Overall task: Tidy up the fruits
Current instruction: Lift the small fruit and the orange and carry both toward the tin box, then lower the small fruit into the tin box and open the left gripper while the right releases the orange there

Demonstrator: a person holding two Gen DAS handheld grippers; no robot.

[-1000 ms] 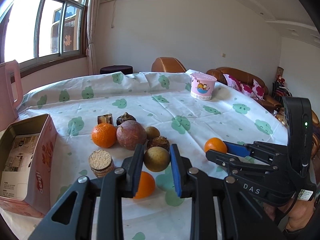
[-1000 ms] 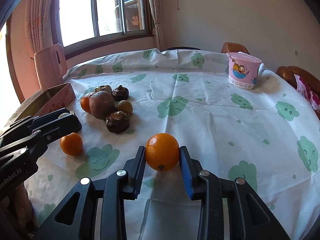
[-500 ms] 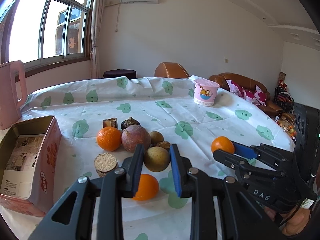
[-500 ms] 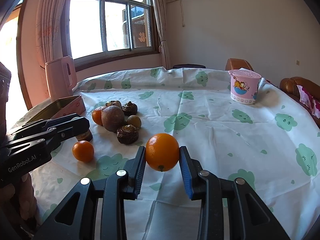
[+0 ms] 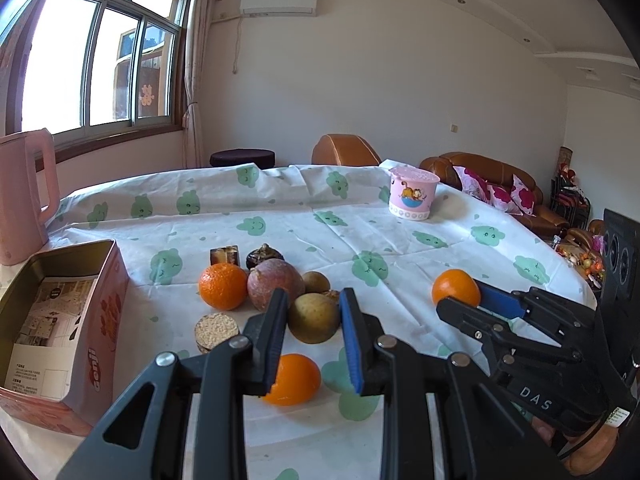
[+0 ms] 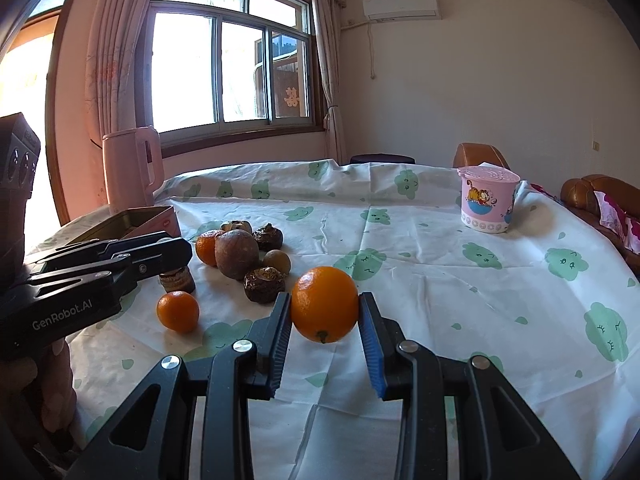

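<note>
meanwhile, orange [image 6: 324, 304] between right jaws, brown fruit [image 5: 314, 318] seemingly between left.

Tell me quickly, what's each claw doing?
Left gripper shut on brown fruit. Right gripper shut on orange. Nothing blocking.

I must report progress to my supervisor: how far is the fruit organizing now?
Nothing looks sorted yet: the tin box shows only paper inside. In hand: the left gripper holds a brown fruit, the right gripper an orange. Left: the pile and a small orange on the table.
</note>
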